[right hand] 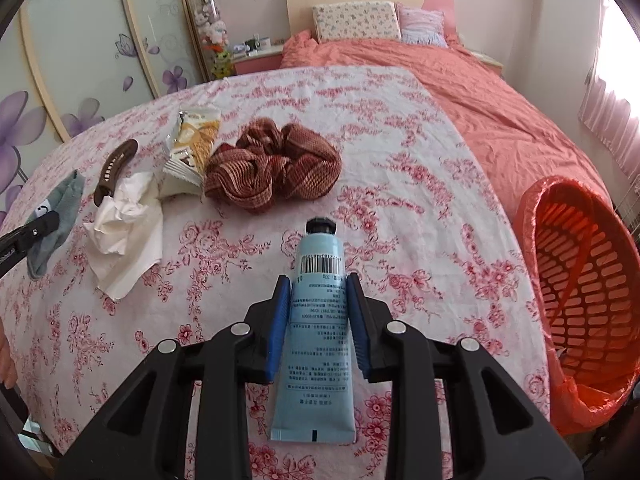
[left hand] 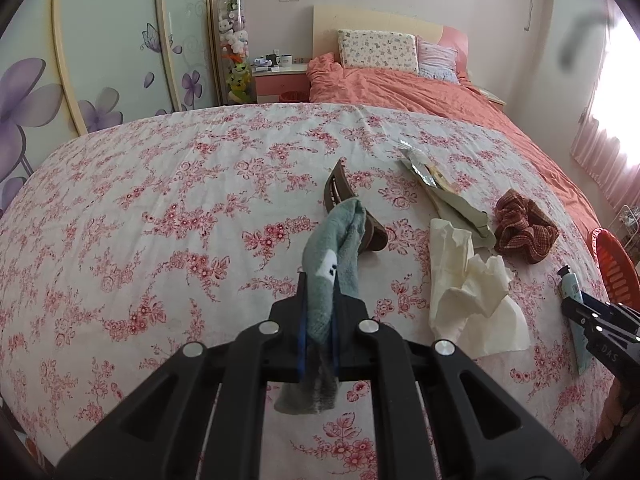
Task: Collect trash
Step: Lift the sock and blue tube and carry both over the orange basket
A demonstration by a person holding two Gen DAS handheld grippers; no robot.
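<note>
1. The left gripper [left hand: 320, 284] is clamped narrow on a grey-green fabric sock [left hand: 326, 276], which stands up between the blue-lined fingers and hangs out below them, above the white bedsheet printed with pink-red flowers [left hand: 160, 208].
2. The right gripper [right hand: 318, 284] has its blue pads on either side of a light-blue plastic tube with a black cap [right hand: 316, 320]; the pads meet the tube's edges, so it appears held, cap pointing away from the camera.
3. Landmark: the crumpled white tissue paper [right hand: 124, 232] lying on the sheet.
4. Just beyond the tissue, touching its far edge in the right wrist view, lies a brown plastic hair claw clip [right hand: 114, 168].
5. A torn snack wrapper, silver-edged with yellow and white print [right hand: 196, 144], lies beyond and to the right of the tissue, its pale lower end close against it.
6. A red-brown checked fabric scrunchie [right hand: 272, 164] sits to the right of the tissue, beside the wrapper.
7. The held tube is to the right of the tissue and nearer the camera, clearly apart from it.
8. The sock is left of the tissue in the right wrist view, near it but not touching.
9. An orange-red plastic lattice basket lined with an orange bag [right hand: 588, 288] stands well to the right of the tissue, at the bed's edge.
</note>
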